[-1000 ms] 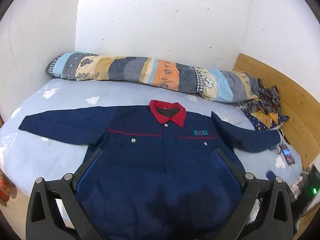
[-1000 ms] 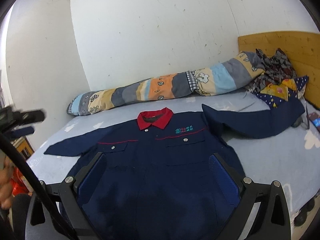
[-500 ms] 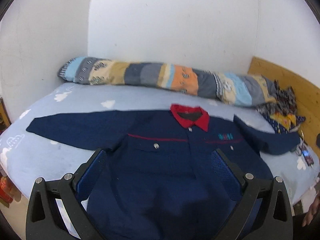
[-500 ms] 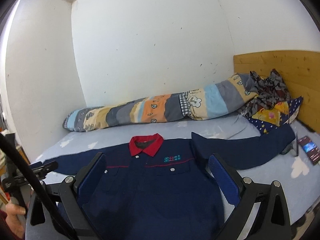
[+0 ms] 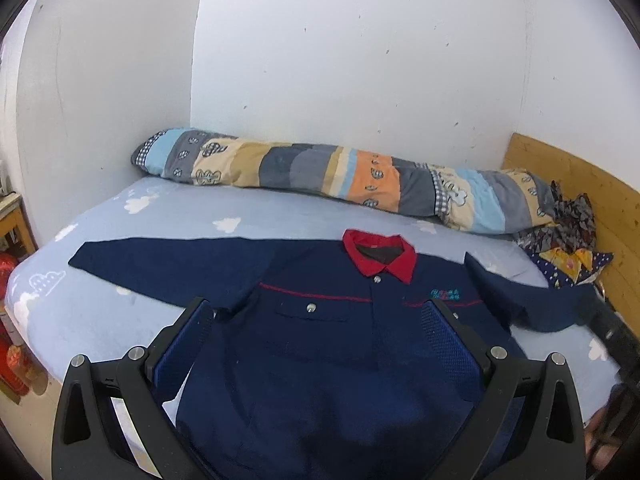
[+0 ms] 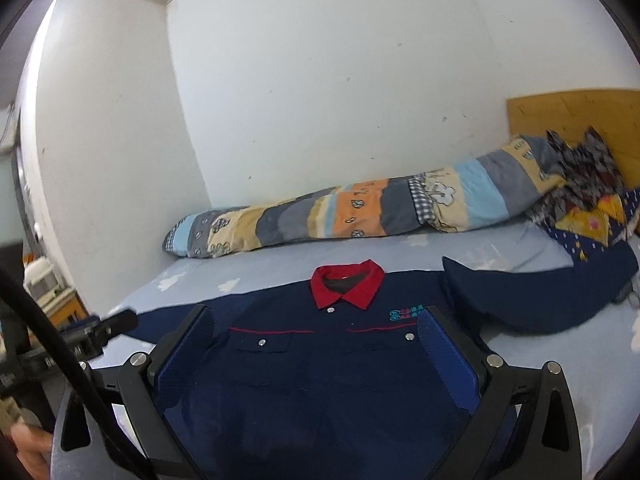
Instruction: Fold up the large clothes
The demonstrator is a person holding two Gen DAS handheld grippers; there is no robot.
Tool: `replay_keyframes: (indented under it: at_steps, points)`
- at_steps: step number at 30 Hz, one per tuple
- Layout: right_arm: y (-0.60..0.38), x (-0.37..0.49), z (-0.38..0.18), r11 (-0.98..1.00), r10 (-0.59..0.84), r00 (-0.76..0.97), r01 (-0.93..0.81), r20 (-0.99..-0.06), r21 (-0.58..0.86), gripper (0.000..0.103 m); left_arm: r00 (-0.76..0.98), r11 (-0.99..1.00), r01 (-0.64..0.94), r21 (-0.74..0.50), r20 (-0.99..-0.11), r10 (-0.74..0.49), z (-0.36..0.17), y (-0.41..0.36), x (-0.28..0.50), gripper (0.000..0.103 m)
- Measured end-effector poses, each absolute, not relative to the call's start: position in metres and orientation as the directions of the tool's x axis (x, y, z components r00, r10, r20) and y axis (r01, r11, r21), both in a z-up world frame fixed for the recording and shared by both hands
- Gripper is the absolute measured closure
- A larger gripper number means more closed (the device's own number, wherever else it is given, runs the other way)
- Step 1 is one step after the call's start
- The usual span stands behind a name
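the navy jacket (image 5: 320, 360) lies flat, front up, on the bed (image 5: 120, 320), red collar (image 5: 380, 256) toward the rolled quilt (image 5: 340, 184) at the wall, both sleeves spread outward. the left gripper (image 5: 320, 312) is held above the jacket's lower front, fingers spread wide, holding nothing; the chest panel appears between them. the right gripper (image 6: 316, 316) is likewise spread wide and empty, above the same lower front, collar beyond its fingertips. contact with the fabric cannot be determined.
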State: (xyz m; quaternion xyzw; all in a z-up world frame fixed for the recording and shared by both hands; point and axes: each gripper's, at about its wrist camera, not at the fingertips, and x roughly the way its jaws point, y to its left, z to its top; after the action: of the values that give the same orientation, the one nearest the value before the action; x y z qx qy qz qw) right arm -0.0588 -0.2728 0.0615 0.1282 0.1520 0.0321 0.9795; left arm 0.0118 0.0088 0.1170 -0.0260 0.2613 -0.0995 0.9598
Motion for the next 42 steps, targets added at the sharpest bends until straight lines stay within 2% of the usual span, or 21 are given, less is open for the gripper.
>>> replay_keyframes:
  at_steps: [4, 9, 14, 16, 21, 26, 30, 35, 42]
  points:
    - [-0.265, -0.039, 0.071, 0.958, 0.138, 0.954, -0.060, -0.265, 0.282, 0.000, 0.850, 0.980, 0.167, -0.105, -0.488, -0.197, 0.122, 0.004, 0.026, 0.000]
    - [-0.255, -0.005, 0.048, 0.933, 0.198, 0.944, -0.099, -0.263, 0.346, 0.000, 0.838, 0.981, 0.105, -0.160, -0.517, -0.174, 0.089, 0.006, 0.054, 0.000]
    - [-0.253, 0.018, 0.009, 0.953, 0.163, 0.931, -0.063, -0.327, 0.296, 0.000, 0.802, 0.989, 0.050, -0.141, -0.584, -0.123, 0.036, 0.002, 0.081, 0.000]
    - [-0.258, 0.027, -0.001, 0.934, 0.201, 0.914, -0.071, -0.351, 0.349, 0.000, 0.767, 0.991, 0.056, -0.119, -0.630, -0.119, 0.021, -0.001, 0.090, 0.000]
    - [-0.251, 0.036, -0.009, 0.940, 0.237, 0.900, -0.116, -0.367, 0.321, 0.000, 0.708, 0.989, 0.087, -0.116, -0.691, -0.143, 0.002, -0.006, 0.110, 0.000]
    - [-0.255, 0.052, -0.025, 0.939, 0.233, 0.857, -0.076, -0.459, 0.335, 0.000, 0.664, 0.990, 0.135, -0.045, -0.737, -0.124, -0.013, -0.020, 0.120, 0.000]
    - [-0.276, 0.046, -0.030, 0.939, 0.201, 0.839, -0.019, -0.505, 0.342, 0.000, 0.676, 0.985, 0.173, 0.024, -0.730, -0.101, -0.015, -0.029, 0.116, 0.000]
    - [-0.308, 0.026, -0.026, 0.923, 0.157, 0.866, 0.042, -0.475, 0.383, 0.000, 0.715, 0.981, 0.190, 0.046, -0.691, -0.106, -0.008, -0.034, 0.109, 0.000]
    - [-0.310, 0.027, -0.026, 0.908, 0.169, 0.866, 0.049, -0.470, 0.416, 0.000, 0.759, 0.977, 0.197, 0.086, -0.645, -0.096, 0.002, -0.038, 0.098, 0.000]
